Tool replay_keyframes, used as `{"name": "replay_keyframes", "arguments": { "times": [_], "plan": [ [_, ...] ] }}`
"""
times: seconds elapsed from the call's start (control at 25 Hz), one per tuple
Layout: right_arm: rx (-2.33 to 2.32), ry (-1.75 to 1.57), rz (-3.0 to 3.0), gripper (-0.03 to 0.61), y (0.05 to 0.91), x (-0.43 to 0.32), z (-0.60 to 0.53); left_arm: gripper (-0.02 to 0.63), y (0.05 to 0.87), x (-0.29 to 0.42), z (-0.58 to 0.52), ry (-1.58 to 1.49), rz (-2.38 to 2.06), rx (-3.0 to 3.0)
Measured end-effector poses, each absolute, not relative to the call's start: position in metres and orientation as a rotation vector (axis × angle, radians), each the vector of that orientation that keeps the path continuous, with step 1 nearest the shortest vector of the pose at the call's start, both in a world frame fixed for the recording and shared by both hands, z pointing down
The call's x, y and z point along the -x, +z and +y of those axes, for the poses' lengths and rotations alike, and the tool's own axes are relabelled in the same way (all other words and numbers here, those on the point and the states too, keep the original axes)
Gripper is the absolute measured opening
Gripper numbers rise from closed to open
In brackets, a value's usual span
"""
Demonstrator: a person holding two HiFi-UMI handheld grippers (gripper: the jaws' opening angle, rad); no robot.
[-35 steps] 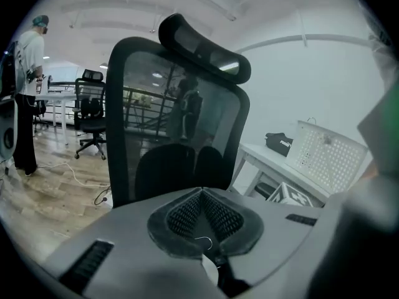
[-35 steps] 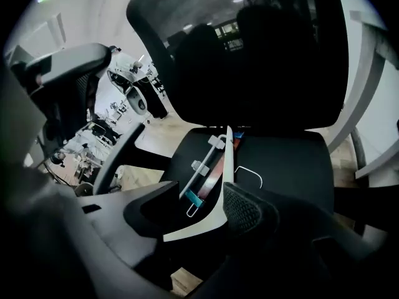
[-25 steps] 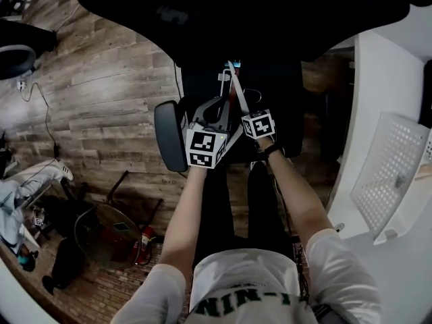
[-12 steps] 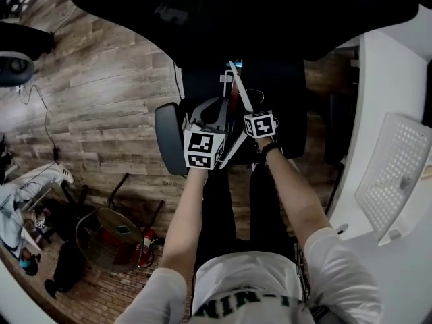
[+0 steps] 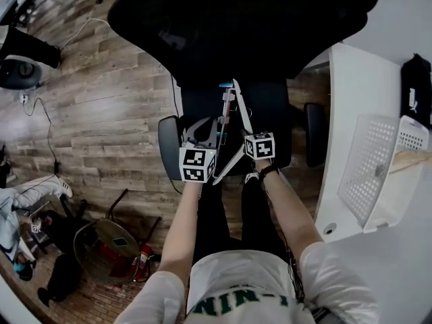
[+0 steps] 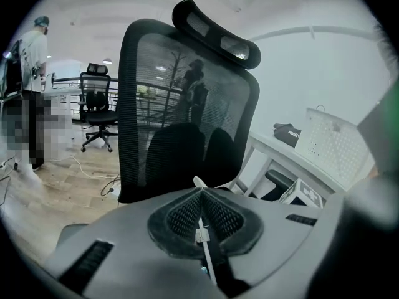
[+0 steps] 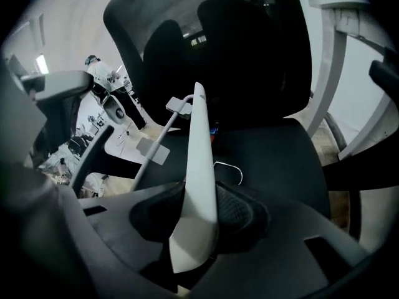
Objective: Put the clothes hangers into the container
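Note:
My right gripper [image 7: 196,204] is shut on the broad arm of a white clothes hanger [image 7: 198,167]; its jaws have just been closing on that arm. My left gripper [image 6: 201,195] is shut on a thin white hanger bar [image 6: 203,242] with a small clip. In the head view both grippers, left [image 5: 202,137] and right [image 5: 248,135], hang over the black chair seat [image 5: 270,106], and the white hanger [image 5: 237,103] points away from me. Beside the hanger a thin clip hanger [image 7: 163,132] slants, and a wire hook [image 7: 227,167] lies on the seat. The white perforated basket [image 5: 378,174] stands on the desk at right.
A black mesh office chair's back [image 6: 187,104] rises right ahead, with armrests [image 5: 169,144] on both sides. The white desk [image 5: 351,93] holds a black bag [image 5: 415,86] behind the basket. Wood floor [image 5: 101,100] lies to the left, with a cable, shoes and clutter [image 5: 101,241].
Both grippers have risen a little with their hangers above the seat. The head view has shifted, and more of the desk, basket and bag shows at right.

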State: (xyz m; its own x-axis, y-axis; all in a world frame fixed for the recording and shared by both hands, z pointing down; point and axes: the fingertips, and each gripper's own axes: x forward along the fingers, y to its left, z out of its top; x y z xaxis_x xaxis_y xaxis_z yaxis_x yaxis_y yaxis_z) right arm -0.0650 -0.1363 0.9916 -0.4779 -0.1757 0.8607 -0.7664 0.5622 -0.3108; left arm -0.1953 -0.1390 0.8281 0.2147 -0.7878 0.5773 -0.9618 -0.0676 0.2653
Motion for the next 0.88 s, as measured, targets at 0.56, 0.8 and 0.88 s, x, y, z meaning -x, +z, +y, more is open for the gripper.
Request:
{"name": "replay_keyframes", "arguments": {
  "times": [0.56, 0.8, 0.88],
  "plan": [
    [-0.824, 0.618, -2.173, 0.158, 0.777, 0.046, -0.163, 0.012, 0.677, 0.189, -0.133, 0.388, -1.662, -1.921],
    [-0.913, 0.529, -2.249, 0.158, 0.673, 0.032, -0.166, 0.012, 0.600, 0.175, -0.121, 0.380, -1.661, -2.001],
    [-0.950, 0.499, -2.261, 0.158, 0.642, 0.026, -0.169, 0.012, 0.574, 0.171, -0.122, 0.354, -1.668, -2.025]
  ]
}}
